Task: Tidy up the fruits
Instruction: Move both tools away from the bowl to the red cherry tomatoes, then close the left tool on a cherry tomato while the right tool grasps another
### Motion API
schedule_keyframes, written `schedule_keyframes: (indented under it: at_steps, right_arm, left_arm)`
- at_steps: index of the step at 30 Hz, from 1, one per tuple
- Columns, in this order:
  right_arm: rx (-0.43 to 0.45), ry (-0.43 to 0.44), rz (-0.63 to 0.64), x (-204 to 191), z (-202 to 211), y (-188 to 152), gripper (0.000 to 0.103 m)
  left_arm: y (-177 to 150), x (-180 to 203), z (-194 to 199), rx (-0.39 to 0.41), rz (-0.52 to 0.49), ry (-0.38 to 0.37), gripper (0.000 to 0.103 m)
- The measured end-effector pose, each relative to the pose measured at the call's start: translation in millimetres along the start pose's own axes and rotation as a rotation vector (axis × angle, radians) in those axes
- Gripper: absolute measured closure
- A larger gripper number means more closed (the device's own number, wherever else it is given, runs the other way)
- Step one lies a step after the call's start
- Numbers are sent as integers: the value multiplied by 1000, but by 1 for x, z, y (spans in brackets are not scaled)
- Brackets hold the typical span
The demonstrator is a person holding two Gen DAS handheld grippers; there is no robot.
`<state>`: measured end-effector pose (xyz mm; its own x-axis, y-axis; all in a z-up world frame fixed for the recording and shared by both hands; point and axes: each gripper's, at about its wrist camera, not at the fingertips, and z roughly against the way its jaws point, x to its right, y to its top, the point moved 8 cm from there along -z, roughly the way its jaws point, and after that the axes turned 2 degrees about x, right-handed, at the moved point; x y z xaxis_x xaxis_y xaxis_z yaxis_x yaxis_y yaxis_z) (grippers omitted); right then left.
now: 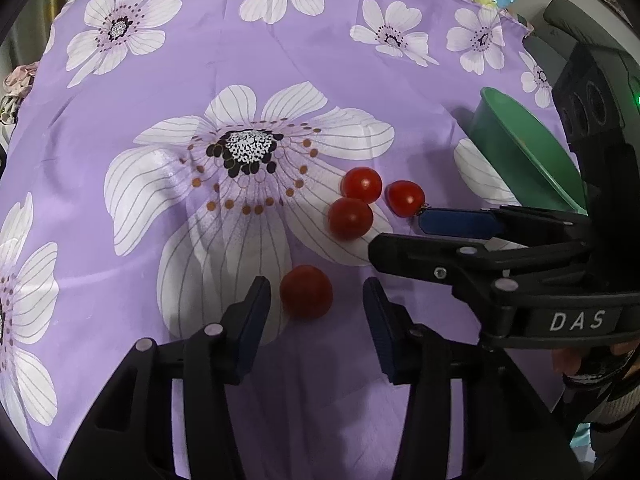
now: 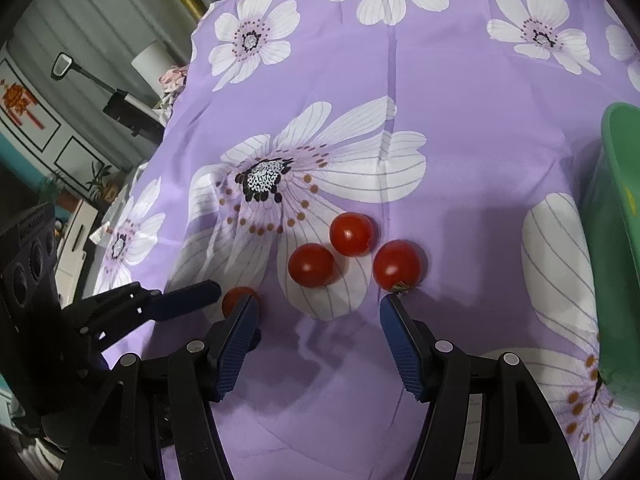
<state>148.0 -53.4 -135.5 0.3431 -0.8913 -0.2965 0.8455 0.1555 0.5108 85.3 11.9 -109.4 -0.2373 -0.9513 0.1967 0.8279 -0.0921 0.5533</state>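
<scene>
Several red cherry tomatoes lie on a purple flowered cloth (image 1: 200, 60). In the left wrist view one tomato (image 1: 306, 291) sits between the tips of my open left gripper (image 1: 316, 296), not gripped. Three more (image 1: 361, 184) (image 1: 350, 218) (image 1: 405, 197) lie in a cluster beyond it. My right gripper (image 2: 318, 308) is open, its right fingertip just short of a stemmed tomato (image 2: 397, 265). Two others (image 2: 352, 234) (image 2: 311, 265) lie ahead of it. A green bowl (image 1: 528, 156) stands at the right and shows in the right wrist view (image 2: 618, 240).
The right gripper body (image 1: 520, 264) reaches in from the right of the left wrist view. The left gripper's finger (image 2: 176, 300) shows at the left of the right wrist view, beside the fourth tomato (image 2: 236, 298). Room clutter lies past the cloth's far and left edges.
</scene>
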Motion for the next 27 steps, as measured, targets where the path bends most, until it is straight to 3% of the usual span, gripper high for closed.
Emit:
schedule_keyframes:
  at_steps: [14,23,24,27]
  right_arm:
    - [-16,30,21,-6,-15,5,37]
    - [-19,5,58,-9,-29,12,47]
    - [-21,2,60,-9,-31,13,53]
    - [-19,-12,72,-8,-33,15,57]
  left_arm:
    - [-1,-2,-5,-11,13,-21,66]
    - [0,-7,-9,-9,17,1,72]
    - [0,-8,-9,-7,14,5,72]
    - [1,-10,-10,-5,9,19,75]
